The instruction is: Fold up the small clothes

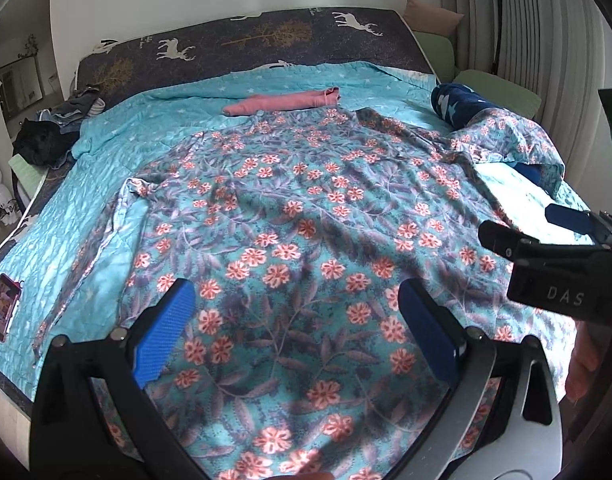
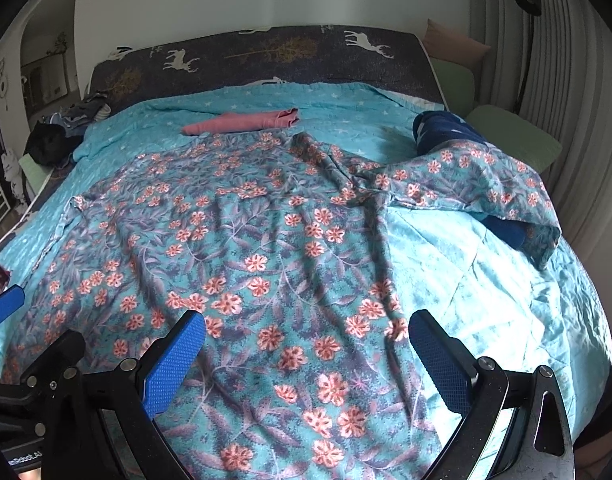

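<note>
A teal garment with pink flowers [image 1: 306,216] lies spread flat across the bed, one sleeve draped over a dark blue roll at the right; it also shows in the right wrist view [image 2: 266,248]. My left gripper [image 1: 294,332] is open and empty above the garment's near part. My right gripper [image 2: 306,364] is open and empty above the garment's near right edge; it also shows in the left wrist view [image 1: 538,256], at the right. A folded pink garment [image 1: 282,102] lies behind, also seen in the right wrist view [image 2: 242,122].
The bed has a light blue quilt [image 2: 466,272] and a dark deer-print mattress [image 1: 266,40]. A dark blue starred roll [image 1: 462,106] lies at the right. A heap of dark clothes [image 1: 54,132] sits at the far left. A phone [image 1: 2,306] lies at the left edge.
</note>
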Demonstrator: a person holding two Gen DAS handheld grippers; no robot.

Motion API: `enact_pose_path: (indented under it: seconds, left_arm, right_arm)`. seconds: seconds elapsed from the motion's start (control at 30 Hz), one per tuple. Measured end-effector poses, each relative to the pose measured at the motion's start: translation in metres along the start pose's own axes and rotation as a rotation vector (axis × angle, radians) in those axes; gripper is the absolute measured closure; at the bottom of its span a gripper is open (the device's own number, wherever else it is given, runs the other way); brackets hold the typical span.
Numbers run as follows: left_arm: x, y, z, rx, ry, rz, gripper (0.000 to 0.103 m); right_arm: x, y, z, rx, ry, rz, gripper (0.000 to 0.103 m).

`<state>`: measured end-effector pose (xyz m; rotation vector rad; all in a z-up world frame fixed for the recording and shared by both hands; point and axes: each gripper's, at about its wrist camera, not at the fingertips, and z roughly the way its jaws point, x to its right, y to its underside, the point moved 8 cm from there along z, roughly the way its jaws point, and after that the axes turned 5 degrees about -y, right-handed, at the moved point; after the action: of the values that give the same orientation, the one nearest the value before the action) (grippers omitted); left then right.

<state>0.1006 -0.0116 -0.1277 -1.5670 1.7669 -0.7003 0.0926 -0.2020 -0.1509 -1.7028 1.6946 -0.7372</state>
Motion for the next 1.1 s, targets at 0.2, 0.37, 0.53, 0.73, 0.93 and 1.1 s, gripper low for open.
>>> enact_pose_path:
  seconds: [0.2,0.37,0.53,0.73,0.93,1.1]
  left_arm:
    - [0.000,0.002,0.001,-0.017,0.009,-0.009,0.002]
    - [-0.005,0.005,0.003,-0.052,0.000,-0.029,0.002]
    - [-0.011,0.005,0.003,-0.057,-0.013,-0.044,0.002]
    - [-0.011,0.006,0.000,-0.052,-0.013,-0.040,0.002]
    - [-0.013,0.008,0.000,-0.057,-0.013,-0.048,0.002]
    - [-0.019,0.010,0.003,-0.067,-0.015,-0.060,0.002]
  right_arm:
    - [0.002,0.001,0.002,-0.010,-0.011,0.018,0.000]
    - [0.004,0.002,-0.001,-0.006,-0.018,0.029,0.000]
    - [0.003,-0.001,-0.005,0.005,-0.018,0.024,0.000]
    - [0.004,0.000,-0.006,-0.001,-0.016,0.021,0.000]
    - [-0.001,0.002,-0.002,-0.022,-0.029,0.021,0.000]
    - [-0.007,0.001,0.001,-0.029,-0.030,0.003,0.000]
